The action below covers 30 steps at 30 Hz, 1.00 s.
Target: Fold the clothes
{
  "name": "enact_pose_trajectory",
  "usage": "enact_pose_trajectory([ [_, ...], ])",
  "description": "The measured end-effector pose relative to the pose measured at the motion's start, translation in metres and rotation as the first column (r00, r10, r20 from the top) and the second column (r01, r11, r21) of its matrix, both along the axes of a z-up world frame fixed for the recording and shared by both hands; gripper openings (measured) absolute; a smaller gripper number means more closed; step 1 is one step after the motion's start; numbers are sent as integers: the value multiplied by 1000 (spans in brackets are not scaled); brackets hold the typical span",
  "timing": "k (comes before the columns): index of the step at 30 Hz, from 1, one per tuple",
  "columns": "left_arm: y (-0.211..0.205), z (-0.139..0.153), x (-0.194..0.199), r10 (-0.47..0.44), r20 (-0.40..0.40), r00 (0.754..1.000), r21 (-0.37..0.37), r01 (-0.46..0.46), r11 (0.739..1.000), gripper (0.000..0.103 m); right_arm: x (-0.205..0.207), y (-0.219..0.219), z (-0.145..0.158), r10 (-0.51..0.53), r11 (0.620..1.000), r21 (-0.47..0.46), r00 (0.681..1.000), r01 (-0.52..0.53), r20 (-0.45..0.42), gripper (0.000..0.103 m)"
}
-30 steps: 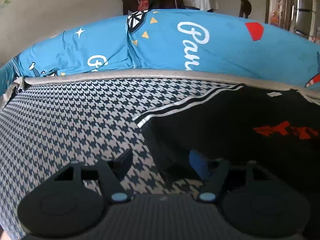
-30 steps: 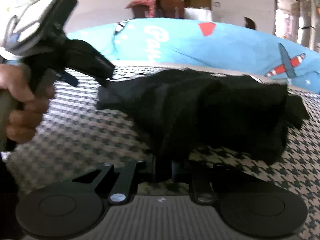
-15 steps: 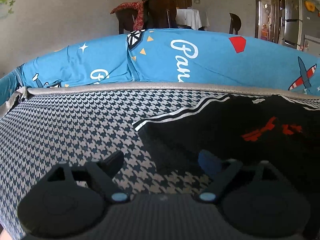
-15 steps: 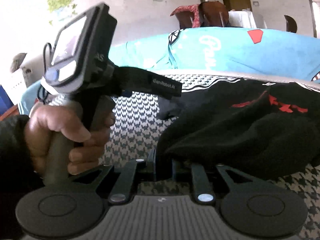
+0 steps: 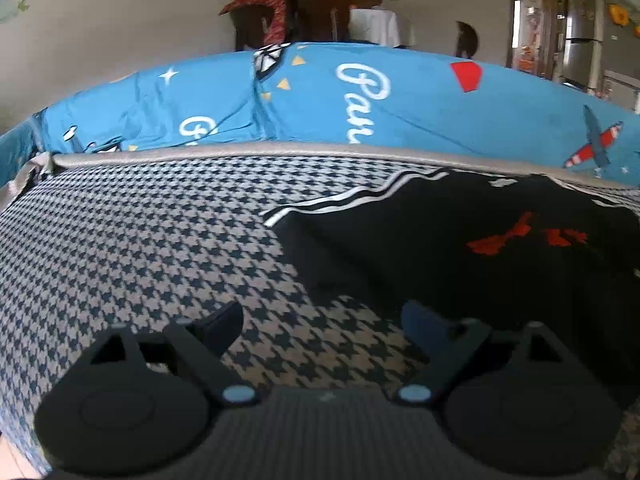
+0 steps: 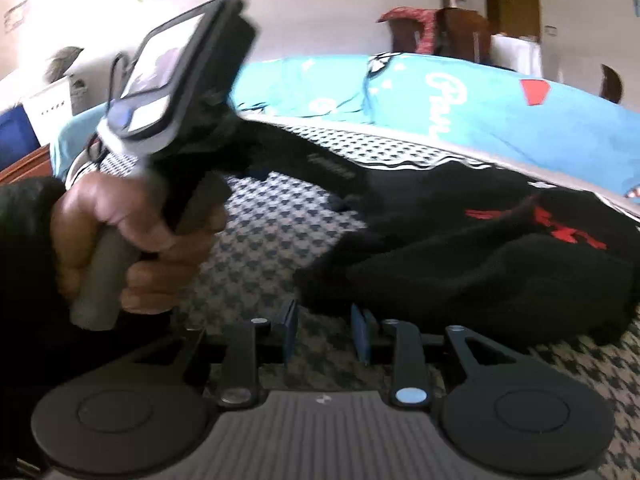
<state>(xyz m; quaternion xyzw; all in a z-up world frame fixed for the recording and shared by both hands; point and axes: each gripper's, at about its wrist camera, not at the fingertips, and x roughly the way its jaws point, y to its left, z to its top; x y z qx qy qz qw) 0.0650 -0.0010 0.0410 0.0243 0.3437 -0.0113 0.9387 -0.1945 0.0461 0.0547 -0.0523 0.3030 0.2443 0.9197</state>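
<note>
Black garment [image 6: 480, 264] lies bunched on the houndstooth surface [image 5: 140, 248], just beyond both empty, spread tools: left [image 5: 320, 320], right [image 6: 325, 332].

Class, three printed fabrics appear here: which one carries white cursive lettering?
The blue cover behind the bed. The houndstooth sheet shows only a check pattern, and the black garment bears red marks and white stripes.
</note>
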Motion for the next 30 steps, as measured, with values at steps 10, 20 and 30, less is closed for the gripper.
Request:
enact_pose_trajectory([
  [10, -30, -13, -9, -114, 0, 994, 52, 114, 992, 97, -10, -51, 3, -235, 972, -44, 971, 233, -40, 30],
  [20, -39, -26, -4, -129, -39, 991, 60, 131, 990, 103, 28, -117, 27, -413, 908, 27, 903, 418, -118, 31],
  [30, -38, -28, 1, -103, -53, 993, 18, 104, 994, 103, 92, -191, 35, -580, 813, 16, 811, 582, -79, 33],
])
